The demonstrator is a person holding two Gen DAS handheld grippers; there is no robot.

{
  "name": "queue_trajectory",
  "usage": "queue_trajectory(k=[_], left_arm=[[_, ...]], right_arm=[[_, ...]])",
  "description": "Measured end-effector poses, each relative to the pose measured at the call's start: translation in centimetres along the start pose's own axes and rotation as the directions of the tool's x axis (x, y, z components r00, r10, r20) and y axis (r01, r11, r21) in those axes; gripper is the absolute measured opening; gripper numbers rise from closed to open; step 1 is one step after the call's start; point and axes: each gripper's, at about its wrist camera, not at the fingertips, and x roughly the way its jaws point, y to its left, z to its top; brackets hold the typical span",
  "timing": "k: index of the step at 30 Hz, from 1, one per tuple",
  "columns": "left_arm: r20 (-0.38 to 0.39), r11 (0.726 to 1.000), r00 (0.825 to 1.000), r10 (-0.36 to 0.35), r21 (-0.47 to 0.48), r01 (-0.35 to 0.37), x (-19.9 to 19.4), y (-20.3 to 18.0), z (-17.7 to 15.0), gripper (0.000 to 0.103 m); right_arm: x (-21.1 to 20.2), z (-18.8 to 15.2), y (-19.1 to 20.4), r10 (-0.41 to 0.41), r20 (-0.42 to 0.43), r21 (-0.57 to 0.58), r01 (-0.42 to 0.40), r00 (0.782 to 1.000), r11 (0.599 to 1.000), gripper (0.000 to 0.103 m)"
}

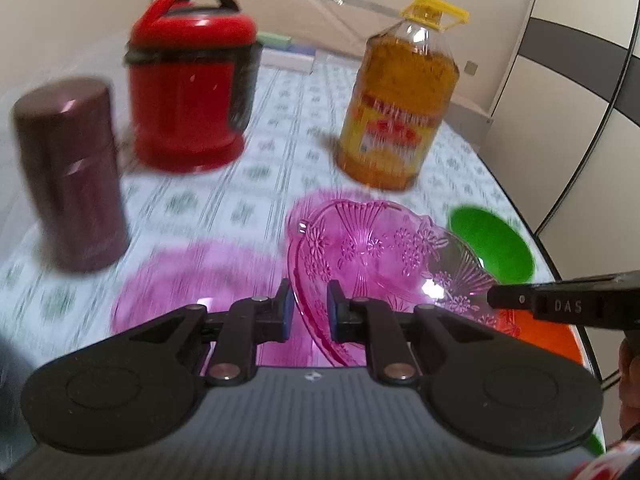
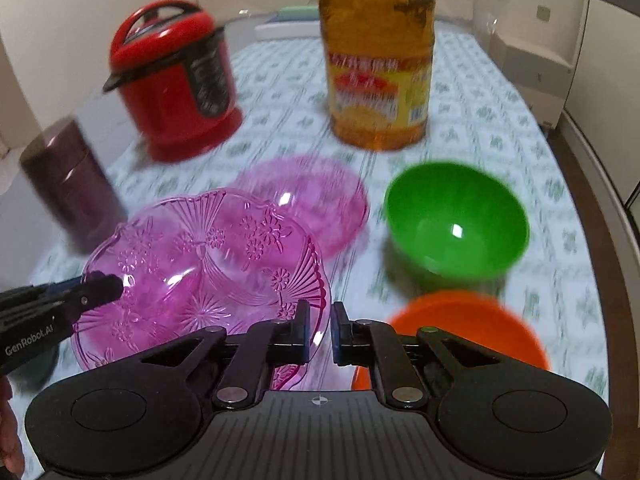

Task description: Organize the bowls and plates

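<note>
A pink clear plate with a flower pattern (image 1: 384,252) (image 2: 200,264) is held above the table. My left gripper (image 1: 311,308) is shut on its left rim and my right gripper (image 2: 320,328) is shut on its right rim. The right gripper's fingers (image 1: 520,300) show at the right of the left wrist view; the left gripper's fingers (image 2: 92,292) show at the left of the right wrist view. A second pink plate (image 2: 316,200) (image 1: 188,284) lies on the table below. A green bowl (image 2: 456,220) (image 1: 496,248) and an orange bowl (image 2: 472,332) (image 1: 548,340) stand to the right.
A red cooker (image 1: 192,88) (image 2: 176,80), a large oil bottle (image 1: 400,100) (image 2: 376,64) and a dark maroon flask (image 1: 68,172) (image 2: 68,184) stand behind on the patterned tablecloth (image 2: 500,128). The table edge (image 2: 616,240) curves at the right.
</note>
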Motion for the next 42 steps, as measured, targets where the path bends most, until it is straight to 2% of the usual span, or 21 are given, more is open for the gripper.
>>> queue_trajectory(k=[7, 16, 26, 31, 34, 35, 37, 38, 39, 42], left_arm=[[0.003, 0.998, 1.0, -0.028, 0.051, 0.027, 6.3, 0.5, 4.3, 0.015], [-0.043, 0.995, 0.999, -0.02, 0.102, 0.024, 13.1, 1.1, 5.0, 0.015], [-0.092, 0.992, 0.996, -0.012, 0.12, 0.023, 16.3, 1.6, 4.6, 0.015], [-0.105, 0.987, 0.994, 0.011, 0.163, 0.006, 17.1, 1.2, 4.4, 0.015], [-0.105, 0.985, 0.994, 0.03, 0.172, -0.012, 17.6, 1.3, 4.3, 0.026], [-0.101, 0.986, 0.994, 0.036, 0.168, -0.019, 17.5, 1.4, 4.3, 0.026], [-0.087, 0.99, 0.996, 0.021, 0.139, -0.008, 17.0, 1.8, 4.4, 0.026], [-0.081, 0.992, 0.997, 0.005, 0.125, 0.005, 16.7, 2.0, 4.4, 0.026], [-0.073, 0.993, 0.997, 0.006, 0.12, 0.003, 16.2, 2.1, 4.4, 0.026], [-0.048, 0.997, 0.999, 0.002, 0.083, 0.002, 14.6, 2.5, 4.5, 0.026]], right_arm=[[4.1, 4.7, -1.8, -0.014, 0.017, 0.056, 0.013, 1.0, 0.998, 0.01], [9.1, 6.0, -2.4, -0.074, -0.007, 0.05, 0.074, 0.997, 0.996, 0.011], [11.5, 6.0, -2.0, -0.108, -0.029, 0.005, 0.108, 0.994, 0.994, 0.011], [12.2, 6.0, -2.2, -0.118, -0.033, -0.003, 0.118, 0.993, 0.993, 0.011], [12.6, 6.2, -2.3, -0.096, -0.032, -0.006, 0.096, 0.995, 0.995, 0.011], [12.6, 6.2, -2.3, -0.096, -0.026, -0.01, 0.096, 0.995, 0.995, 0.012], [12.5, 6.3, -2.2, -0.09, -0.004, -0.011, 0.09, 0.996, 0.996, 0.025], [12.3, 6.3, -2.2, -0.092, 0.004, -0.009, 0.092, 0.996, 0.996, 0.04], [12.1, 6.4, -2.2, -0.088, 0.009, -0.004, 0.088, 0.996, 0.996, 0.042], [10.9, 6.5, -1.9, -0.067, 0.034, 0.003, 0.067, 0.997, 0.998, 0.042]])
